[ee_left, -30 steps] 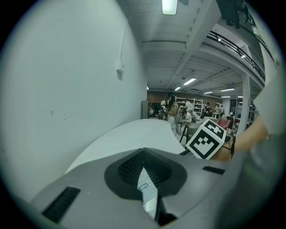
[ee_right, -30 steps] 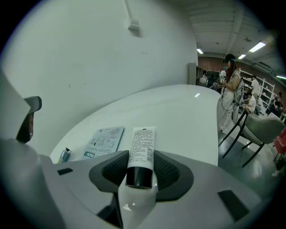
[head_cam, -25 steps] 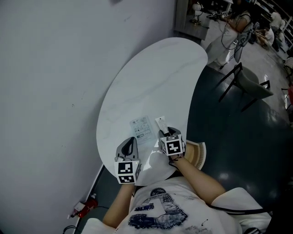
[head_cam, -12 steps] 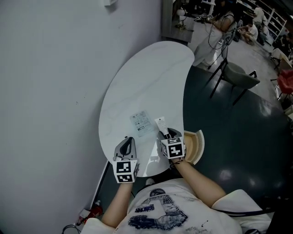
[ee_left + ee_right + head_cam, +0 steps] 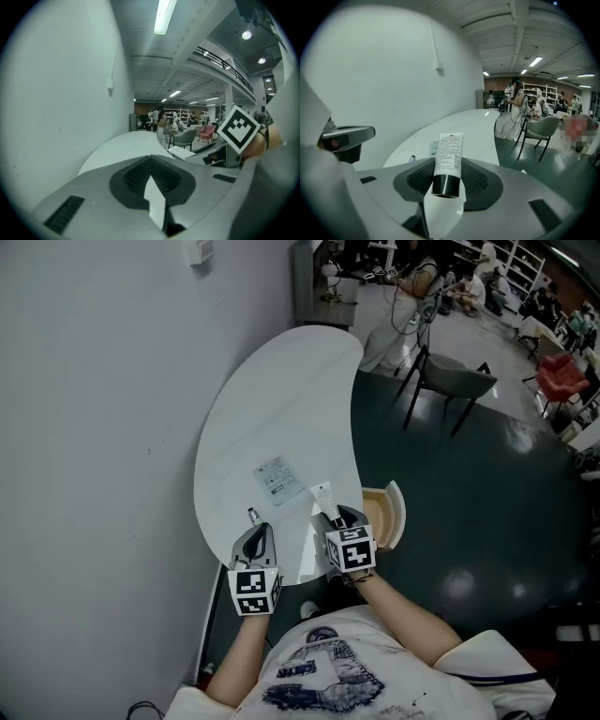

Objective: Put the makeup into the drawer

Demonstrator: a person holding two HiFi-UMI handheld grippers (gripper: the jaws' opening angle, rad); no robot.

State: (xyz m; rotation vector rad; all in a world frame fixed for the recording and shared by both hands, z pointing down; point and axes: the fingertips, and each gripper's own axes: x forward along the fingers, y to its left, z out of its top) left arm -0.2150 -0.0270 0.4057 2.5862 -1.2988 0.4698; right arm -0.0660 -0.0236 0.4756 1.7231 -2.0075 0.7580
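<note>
Your right gripper [image 5: 447, 174] is clamped on the makeup tube [image 5: 449, 154], black cap nearest the camera, over the table's [image 5: 281, 381] near edge. Your left gripper [image 5: 151, 164] is closed on nothing. The drawer [image 5: 397, 512] stands open just right of the tube, with no makeup visible inside. Nothing is stowed yet. A flat packet [image 5: 278, 479] and a small vial [image 5: 251, 515] lie on the table, probably next.

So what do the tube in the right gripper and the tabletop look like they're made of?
Tube: probably soft plastic, matte white body with printed text, glossy dark cap.
Tabletop: smooth white slab with faint grey veining, marble or a marble-look surface; the look leaves that open.
</note>
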